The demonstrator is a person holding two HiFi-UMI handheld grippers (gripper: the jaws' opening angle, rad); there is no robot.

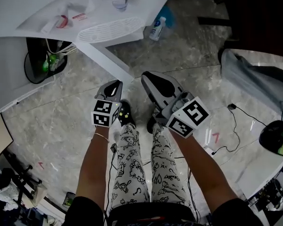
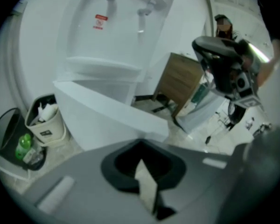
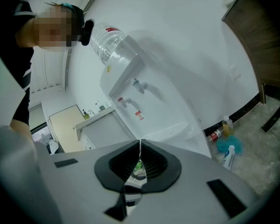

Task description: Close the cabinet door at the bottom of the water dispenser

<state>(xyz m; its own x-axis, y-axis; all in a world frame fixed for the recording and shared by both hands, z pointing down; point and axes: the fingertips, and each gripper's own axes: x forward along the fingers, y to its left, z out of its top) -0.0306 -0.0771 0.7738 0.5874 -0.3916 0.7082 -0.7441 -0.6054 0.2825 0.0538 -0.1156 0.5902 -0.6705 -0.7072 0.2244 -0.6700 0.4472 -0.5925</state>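
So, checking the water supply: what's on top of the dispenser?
A clear water bottle stands on the water dispenser; its neck is hidden where it enters the top.

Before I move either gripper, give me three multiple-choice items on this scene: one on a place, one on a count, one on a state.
1. The black bin stands: A) left of the cabinet door B) right of it C) atop the water dispenser.
2. The dispenser's taps number: A) one B) two C) four.
3. The cabinet door is: A) shut B) swung open C) taken off.
Answers: 1 A, the head view shows it at the door's left; 2 B, two taps show in the left gripper view; 3 B, the panel juts out from the dispenser.
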